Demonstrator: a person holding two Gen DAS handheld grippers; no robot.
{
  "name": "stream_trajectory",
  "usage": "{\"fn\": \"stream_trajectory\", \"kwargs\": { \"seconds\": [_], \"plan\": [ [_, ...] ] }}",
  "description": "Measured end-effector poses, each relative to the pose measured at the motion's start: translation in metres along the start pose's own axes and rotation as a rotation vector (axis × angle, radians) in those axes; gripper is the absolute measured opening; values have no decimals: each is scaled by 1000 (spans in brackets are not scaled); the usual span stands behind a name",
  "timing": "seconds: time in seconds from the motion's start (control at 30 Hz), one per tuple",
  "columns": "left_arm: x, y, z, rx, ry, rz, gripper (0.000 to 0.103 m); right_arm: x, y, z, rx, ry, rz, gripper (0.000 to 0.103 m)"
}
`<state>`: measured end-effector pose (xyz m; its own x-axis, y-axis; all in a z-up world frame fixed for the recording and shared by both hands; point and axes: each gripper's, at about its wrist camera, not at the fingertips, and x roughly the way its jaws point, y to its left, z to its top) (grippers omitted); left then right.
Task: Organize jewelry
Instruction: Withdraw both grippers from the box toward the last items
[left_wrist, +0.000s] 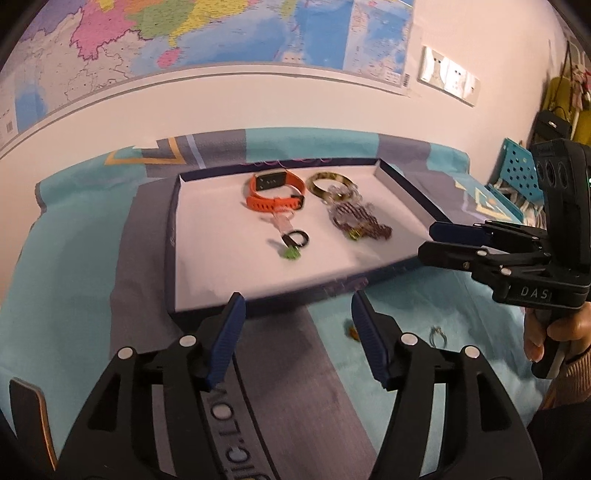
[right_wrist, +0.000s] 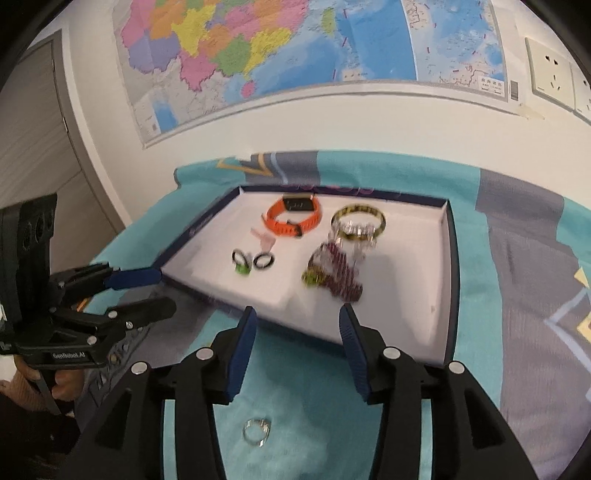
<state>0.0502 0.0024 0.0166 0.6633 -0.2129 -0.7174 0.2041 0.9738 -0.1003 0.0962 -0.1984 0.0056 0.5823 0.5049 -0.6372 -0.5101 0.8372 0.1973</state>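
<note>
Both tools are released and grasp nothing: the left tool (left_wrist: 295, 314) and the right tool (right_wrist: 297, 325) sit low in frame. Centre frame, the tray (right_wrist: 448, 258) holds the orange watch (right_wrist: 291, 218), bangle (right_wrist: 358, 221) and bracelets. A silver ring (right_wrist: 257, 431) lies on the cloth at the bottom.

Beaded bracelet (right_wrist: 338, 277) motion-blurred, small brown item (left_wrist: 351, 329) at 5 o'clock of tray (left_wrist: 173, 236) unidentifiable, map (right_wrist: 295, 55) cropped at 12 o'clock
</note>
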Motion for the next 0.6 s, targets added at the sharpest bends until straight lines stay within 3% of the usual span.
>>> {"fn": "stream_trajectory", "kwargs": {
  "seconds": [0.37, 0.6],
  "plan": [
    [9, -24, -24, 68, 63, -64, 62, -3, 10, -42, -20, 90, -3, 46],
    [26, -33, -20, 73, 109, -100, 48, -7, 8, -48, -8, 90, -4, 52]
  ]
}}
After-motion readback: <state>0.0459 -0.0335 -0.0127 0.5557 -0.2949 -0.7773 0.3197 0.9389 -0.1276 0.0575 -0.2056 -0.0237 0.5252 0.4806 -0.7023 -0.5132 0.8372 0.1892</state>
